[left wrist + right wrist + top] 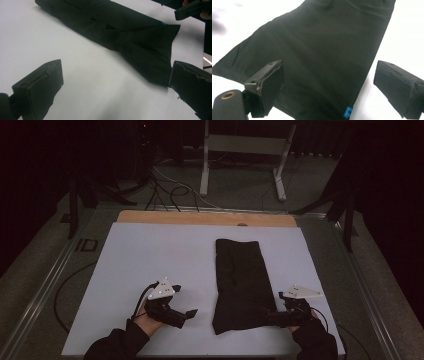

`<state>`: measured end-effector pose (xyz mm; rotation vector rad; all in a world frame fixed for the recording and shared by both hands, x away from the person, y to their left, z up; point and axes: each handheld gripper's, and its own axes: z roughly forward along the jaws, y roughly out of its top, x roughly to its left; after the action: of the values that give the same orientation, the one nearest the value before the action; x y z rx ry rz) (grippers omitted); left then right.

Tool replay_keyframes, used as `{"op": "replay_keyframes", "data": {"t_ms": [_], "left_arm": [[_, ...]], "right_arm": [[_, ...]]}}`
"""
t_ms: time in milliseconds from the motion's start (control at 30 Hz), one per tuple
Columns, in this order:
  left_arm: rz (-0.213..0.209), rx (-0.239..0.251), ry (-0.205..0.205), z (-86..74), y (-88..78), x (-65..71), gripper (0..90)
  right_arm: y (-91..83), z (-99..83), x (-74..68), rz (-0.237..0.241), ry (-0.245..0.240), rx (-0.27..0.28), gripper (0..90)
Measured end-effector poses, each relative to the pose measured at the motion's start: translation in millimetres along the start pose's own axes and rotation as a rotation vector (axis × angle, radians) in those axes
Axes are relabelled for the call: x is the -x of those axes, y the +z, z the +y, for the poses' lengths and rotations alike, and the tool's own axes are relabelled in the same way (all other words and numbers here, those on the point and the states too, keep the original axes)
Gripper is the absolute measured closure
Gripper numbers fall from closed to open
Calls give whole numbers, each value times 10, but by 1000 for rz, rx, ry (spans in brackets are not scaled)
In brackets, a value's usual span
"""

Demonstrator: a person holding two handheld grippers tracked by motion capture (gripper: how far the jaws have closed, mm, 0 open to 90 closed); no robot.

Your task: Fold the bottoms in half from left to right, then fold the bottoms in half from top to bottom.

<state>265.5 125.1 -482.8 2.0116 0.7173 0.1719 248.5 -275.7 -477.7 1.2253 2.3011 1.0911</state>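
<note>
Item: black garment, 1 piece, folded lengthwise into a long narrow strip. Material: matte woven cloth, soft, with shallow creases and a raised seam running along its length. Shape: narrow at the far end, flaring wider at the near end, near corners square. In the right gripper view a small blue label sits at the hem on the near edge. Position: lying flat on the white sheet, right of the sheet's middle, long axis running from the sheet's near edge toward its far edge.

White sheet: smooth, pale, rectangular, covering a wooden board whose bare tan strip shows at the sheet's far edge.

Left gripper: black body, 2 blocky black jaws with worn rubber-like pads, grey 3-cornered plate on top. Jaws stand wide, nothing between them; it rests over the sheet left of the garment, apart from it.

Right gripper: same build. Jaws spread wide, not pressing anything; it sits at the garment's near right corner, with the cloth lying under and between the 2 jaws in the right gripper view.
</note>
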Motion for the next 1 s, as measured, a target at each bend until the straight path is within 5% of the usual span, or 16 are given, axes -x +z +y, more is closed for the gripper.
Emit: {"op": "replay_keyframes", "data": {"t_ms": [433, 867, 1000], "left_arm": [[-47, -11, 22, 123, -18, 62, 0], [-101, 6, 47, 361, -89, 83, 0], [-87, 14, 62, 450, -107, 76, 0]], "right_arm": [[-31, 72, -107, 22, -58, 36, 96], [-163, 327, -125, 20, -99, 99, 96], [-187, 425, -122, 11, -113, 116, 96]]}}
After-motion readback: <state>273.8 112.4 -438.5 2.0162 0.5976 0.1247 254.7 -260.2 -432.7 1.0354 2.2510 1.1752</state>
